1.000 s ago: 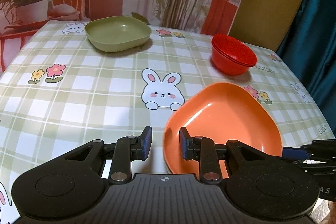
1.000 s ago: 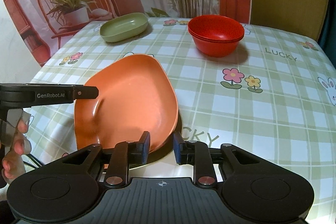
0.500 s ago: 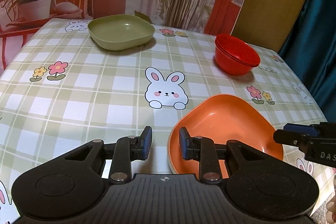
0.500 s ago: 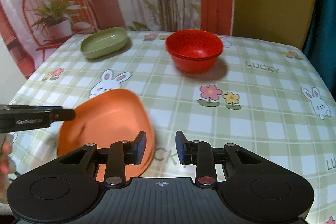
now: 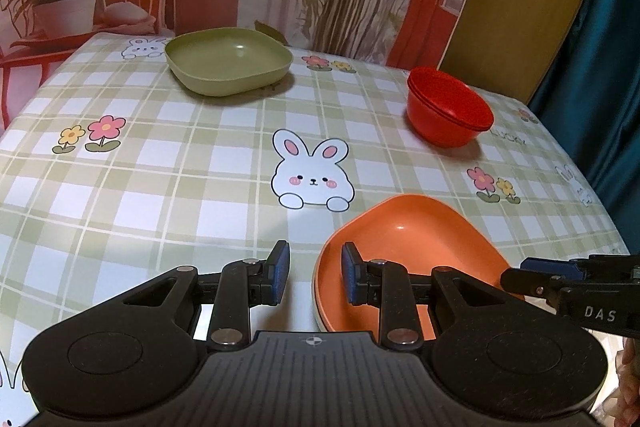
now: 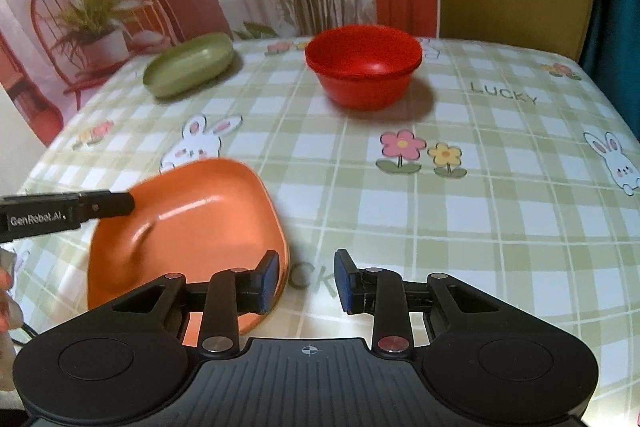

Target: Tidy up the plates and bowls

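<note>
In the left wrist view, the orange plate (image 5: 404,247) is seen lying on the checked tablecloth (image 5: 160,187) near the front edge, just ahead and to the right of the left gripper (image 5: 312,273). The jaws are spread with nothing between them; the right-hand pad is seen over the plate's near left rim, while the other pad is over bare cloth. Whether the rim is touched cannot be told. The green plate (image 5: 228,65) is set at the far left and the stacked red bowls (image 5: 448,115) at the far right, well apart from each other. The tip of the right gripper (image 5: 536,277) is seen at the plate's right edge.

In the right wrist view, the orange plate (image 6: 188,227) is slightly blurred and lies left of the right gripper (image 6: 306,279), whose jaws are also spread and empty; only the left pad overlaps the plate's rim. The red bowls (image 6: 364,69) stand straight ahead, the green plate (image 6: 190,65) far left.

The bowls appear already nested, so the plates are judged to be the step in hand. The next move would call for a rim of the orange plate to be straddled and pinched, then carried onto the green one.
</note>
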`<action>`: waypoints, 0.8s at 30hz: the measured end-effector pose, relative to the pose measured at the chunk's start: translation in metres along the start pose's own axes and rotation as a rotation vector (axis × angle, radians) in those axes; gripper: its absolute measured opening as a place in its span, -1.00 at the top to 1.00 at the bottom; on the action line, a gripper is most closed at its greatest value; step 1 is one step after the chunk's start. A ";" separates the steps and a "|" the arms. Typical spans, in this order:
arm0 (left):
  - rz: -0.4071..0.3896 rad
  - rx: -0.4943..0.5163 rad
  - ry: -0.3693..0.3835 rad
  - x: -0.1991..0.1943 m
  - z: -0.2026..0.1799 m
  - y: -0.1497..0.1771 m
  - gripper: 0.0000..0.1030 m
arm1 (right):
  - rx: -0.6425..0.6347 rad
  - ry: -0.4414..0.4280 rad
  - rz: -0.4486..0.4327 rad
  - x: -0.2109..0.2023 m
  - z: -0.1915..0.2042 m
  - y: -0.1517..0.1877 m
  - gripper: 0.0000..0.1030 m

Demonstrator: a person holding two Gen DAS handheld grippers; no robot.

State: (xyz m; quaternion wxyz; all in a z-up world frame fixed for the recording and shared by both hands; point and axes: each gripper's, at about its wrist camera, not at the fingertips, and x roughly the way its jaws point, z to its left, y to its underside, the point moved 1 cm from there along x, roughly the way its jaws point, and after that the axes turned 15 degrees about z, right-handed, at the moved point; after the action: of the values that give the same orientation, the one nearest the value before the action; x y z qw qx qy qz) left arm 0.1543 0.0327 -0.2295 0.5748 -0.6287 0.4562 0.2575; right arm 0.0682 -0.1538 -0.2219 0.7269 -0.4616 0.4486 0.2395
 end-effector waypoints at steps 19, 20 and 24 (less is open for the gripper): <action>-0.225 -0.124 -0.033 -0.103 0.053 -0.037 0.45 | -0.089 -0.112 -0.238 -0.076 0.025 -0.066 0.45; -0.234 -0.135 -0.045 -0.108 0.058 -0.039 0.45 | -0.094 -0.124 -0.246 -0.079 0.027 -0.070 0.45; -0.258 -0.161 -0.092 -0.123 0.078 -0.045 0.45 | -0.121 -0.155 -0.262 -0.083 0.038 -0.087 0.45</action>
State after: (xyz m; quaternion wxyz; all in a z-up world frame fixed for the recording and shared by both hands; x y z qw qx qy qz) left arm 0.1541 0.1376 -0.1193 0.5710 -0.7137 0.3228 0.2459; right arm 0.1105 -0.1545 -0.1028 0.7552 -0.5393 0.3119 0.2039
